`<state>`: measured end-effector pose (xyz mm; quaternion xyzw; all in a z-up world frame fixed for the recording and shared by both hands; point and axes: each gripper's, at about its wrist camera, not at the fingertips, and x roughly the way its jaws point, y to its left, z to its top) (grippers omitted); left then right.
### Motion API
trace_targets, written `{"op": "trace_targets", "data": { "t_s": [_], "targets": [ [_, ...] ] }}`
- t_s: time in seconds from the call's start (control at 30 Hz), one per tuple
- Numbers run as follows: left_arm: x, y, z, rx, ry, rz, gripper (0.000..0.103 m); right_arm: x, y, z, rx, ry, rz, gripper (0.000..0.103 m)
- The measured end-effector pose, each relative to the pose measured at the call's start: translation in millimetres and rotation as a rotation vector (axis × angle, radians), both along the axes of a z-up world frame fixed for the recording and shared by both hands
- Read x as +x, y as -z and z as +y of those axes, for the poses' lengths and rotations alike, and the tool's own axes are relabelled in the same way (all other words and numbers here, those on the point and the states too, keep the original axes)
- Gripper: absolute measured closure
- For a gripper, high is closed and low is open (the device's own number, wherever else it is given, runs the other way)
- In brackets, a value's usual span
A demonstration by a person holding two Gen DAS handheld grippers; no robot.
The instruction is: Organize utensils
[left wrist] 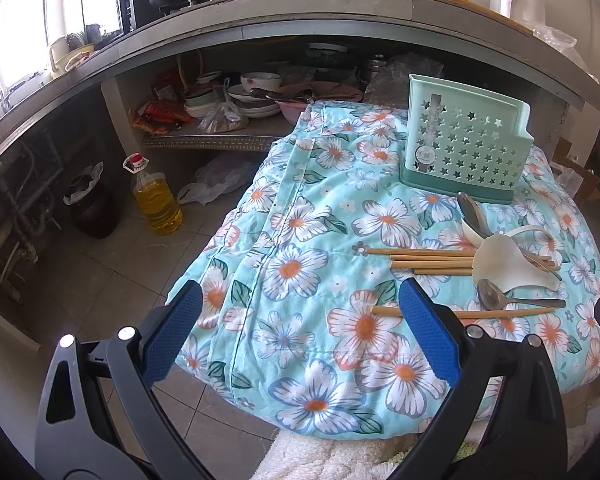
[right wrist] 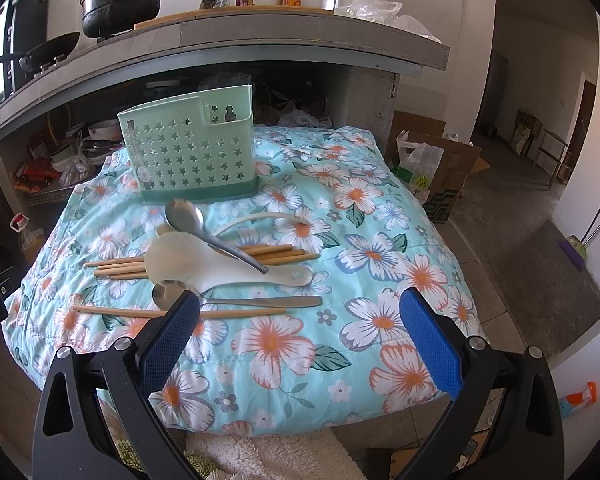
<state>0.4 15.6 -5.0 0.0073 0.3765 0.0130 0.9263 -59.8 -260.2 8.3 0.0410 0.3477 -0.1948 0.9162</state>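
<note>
Nothing is sorted yet, as far as I can judge. The green utensil holder [right wrist: 188,152] stands upright toward the far edge of the flowered cloth [right wrist: 380,240], and I see no handle rising above its rim, so it looks empty, though I cannot see down inside it.

All the utensils lie loose in a heap just in front of the holder. A metal spoon [right wrist: 204,228] rests across the white rice paddle [right wrist: 204,264], which in turn lies over a bundle of wooden chopsticks [right wrist: 116,268]. A white ladle handle [right wrist: 260,218] curves behind them. Nearer to me, a second metal spoon [right wrist: 236,300] lies beside a single chopstick [right wrist: 116,311], both apart from the heap and nearest the cloth's near edge.

My right gripper [right wrist: 300,336] hangs over the near part of the cloth with its jaws spread wide and nothing between them; its left finger partly covers the second spoon. My left gripper [left wrist: 300,328] is likewise spread and empty, at the cloth's near left corner, with the single chopstick's tip showing beside its right finger.

So every piece remains to be moved; the near spoon or chopstick seems the easiest start.
</note>
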Motion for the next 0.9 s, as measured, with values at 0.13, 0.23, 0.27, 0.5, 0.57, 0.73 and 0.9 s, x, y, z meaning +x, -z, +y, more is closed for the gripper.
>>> {"op": "trace_targets", "data": {
  "t_s": [0.13, 0.23, 0.27, 0.5, 0.57, 0.73, 0.9],
  "targets": [
    [0.0, -0.1, 0.2, 0.003, 0.002, 0.000, 0.008, 0.0, 0.1, 0.0, 0.000, 0.000, 0.000, 0.005],
    [0.1, -0.2, -0.1, 0.004, 0.002, 0.000, 0.008, -0.5, 0.8, 0.5, 0.002, 0.000, 0.000, 0.005],
    [0.9, -0.3, -2.6, 0.003, 0.001, 0.001, 0.008, -0.5, 0.7, 0.5, 0.001, 0.000, -0.001, 0.005],
    [1.1, -0.3, -2.4, 0.006, 0.001, 0.004, 0.008, -0.2, 0.4, 0.0, 0.002, 0.001, 0.001, 0.005],
    [-0.3, 0.8, 0.2, 0.009, 0.002, 0.006, 0.008, -0.6, 1.6, 0.8, 0.003, 0.000, 0.002, 0.005],
    [-4.7, 3.0, 2.9, 0.021, 0.006, 0.014, 0.008, -0.9, 3.6, 1.9, 0.005, -0.001, 0.003, 0.005],
    [-5.5, 3.7, 1.0, 0.037, 0.005, 0.023, 0.008, -1.2, 4.8, 2.0, 0.009, -0.002, 0.005, 0.005]
  ]
}}
